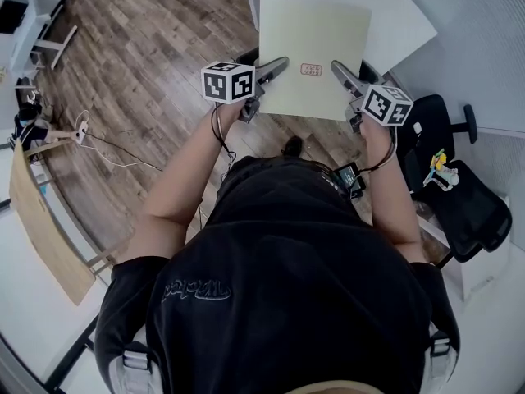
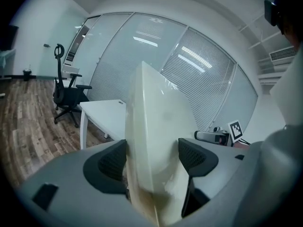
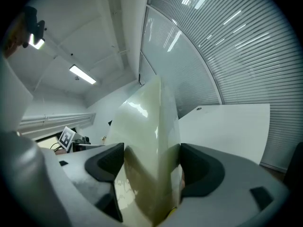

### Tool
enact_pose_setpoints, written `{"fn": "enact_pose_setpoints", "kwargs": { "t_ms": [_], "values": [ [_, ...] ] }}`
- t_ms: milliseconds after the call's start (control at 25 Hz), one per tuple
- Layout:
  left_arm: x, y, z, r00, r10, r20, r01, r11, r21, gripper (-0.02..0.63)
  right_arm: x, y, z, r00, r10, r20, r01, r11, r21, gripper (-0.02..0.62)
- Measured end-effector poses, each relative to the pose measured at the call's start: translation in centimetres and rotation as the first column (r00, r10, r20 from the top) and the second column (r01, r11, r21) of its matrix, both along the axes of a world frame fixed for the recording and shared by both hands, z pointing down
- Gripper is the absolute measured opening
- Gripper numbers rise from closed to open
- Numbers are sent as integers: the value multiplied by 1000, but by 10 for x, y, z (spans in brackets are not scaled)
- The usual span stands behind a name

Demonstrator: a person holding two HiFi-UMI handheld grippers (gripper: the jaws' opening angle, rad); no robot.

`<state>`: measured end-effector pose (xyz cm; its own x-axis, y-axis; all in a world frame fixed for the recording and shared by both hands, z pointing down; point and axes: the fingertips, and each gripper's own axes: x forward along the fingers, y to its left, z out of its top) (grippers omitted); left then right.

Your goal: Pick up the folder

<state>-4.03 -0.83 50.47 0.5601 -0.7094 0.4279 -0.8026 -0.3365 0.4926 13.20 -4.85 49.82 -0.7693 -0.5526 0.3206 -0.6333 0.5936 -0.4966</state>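
A pale yellow-green folder with a small red stamp near its near edge is held up off the white table, roughly flat. My left gripper is shut on the folder's near left edge. My right gripper is shut on its near right edge. In the left gripper view the folder stands edge-on between the two dark pads, pinched tight. The right gripper view shows the same folder squeezed between its pads and slightly bowed.
The white table lies beyond the folder, against a wall of glass and blinds. A black office chair stands to my right; another chair is by the glass wall. Wood floor with a cable lies to the left.
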Motion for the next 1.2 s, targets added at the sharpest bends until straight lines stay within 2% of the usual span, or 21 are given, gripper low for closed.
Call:
{"fn": "enact_pose_setpoints", "kwargs": {
  "t_ms": [280, 480, 1200],
  "values": [
    [-32, 46, -7, 999, 32, -8, -32, 999, 3, 351, -31, 49, -9, 1000, 31, -1, -31, 999, 14, 354],
    [-55, 113, -2, 998, 65, 4, -65, 998, 24, 351, -53, 122, -4, 998, 64, 8, -65, 997, 36, 354],
    [-63, 138, -20, 988, 157, -13, -157, 988, 14, 350, -57, 165, -23, 984, 176, 9, -176, 984, 25, 354]
  ]
}}
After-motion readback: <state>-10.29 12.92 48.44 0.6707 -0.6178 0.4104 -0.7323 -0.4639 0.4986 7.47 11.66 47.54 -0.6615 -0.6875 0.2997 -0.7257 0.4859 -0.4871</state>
